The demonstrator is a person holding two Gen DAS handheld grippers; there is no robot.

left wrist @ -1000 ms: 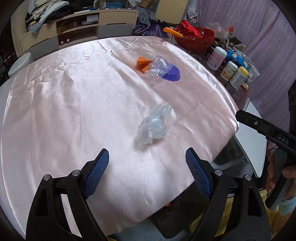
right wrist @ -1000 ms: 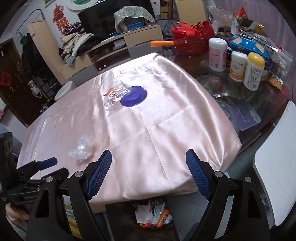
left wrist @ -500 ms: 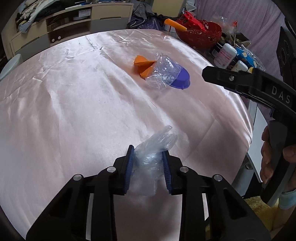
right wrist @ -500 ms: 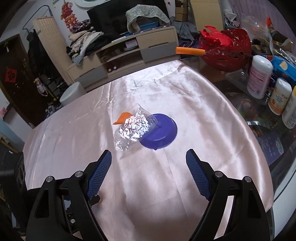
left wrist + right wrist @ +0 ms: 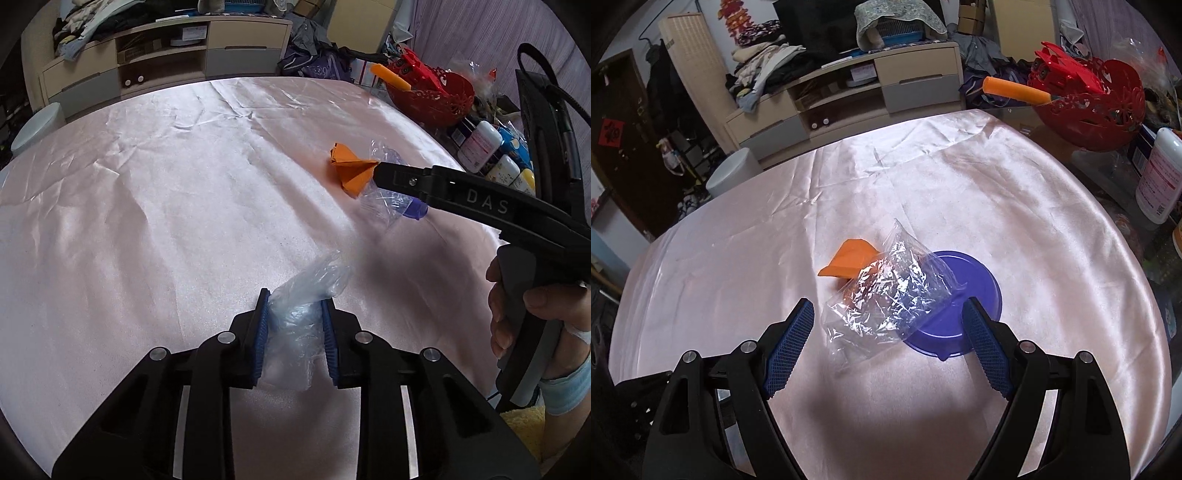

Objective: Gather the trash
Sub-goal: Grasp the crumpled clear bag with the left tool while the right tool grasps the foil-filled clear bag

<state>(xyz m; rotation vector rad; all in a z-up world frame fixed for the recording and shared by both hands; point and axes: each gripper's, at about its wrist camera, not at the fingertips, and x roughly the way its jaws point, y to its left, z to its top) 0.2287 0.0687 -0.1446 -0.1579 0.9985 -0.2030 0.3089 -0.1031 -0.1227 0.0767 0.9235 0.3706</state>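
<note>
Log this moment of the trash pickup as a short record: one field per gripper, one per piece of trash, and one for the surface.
left gripper: shut on the crumpled plastic bag, jaws just closed on it
right gripper: open, hovering over the clear wrapper, not touching it
clear wrapper: lies partly over the purple lid and the orange paper
orange paper: folded, on the cloth, untouched
surface: pink satin tablecloth, wrinkled

Wrapper point(image 5: 890, 295) overlapping lid point(image 5: 956, 310), on tablecloth point(image 5: 997, 206)
</note>
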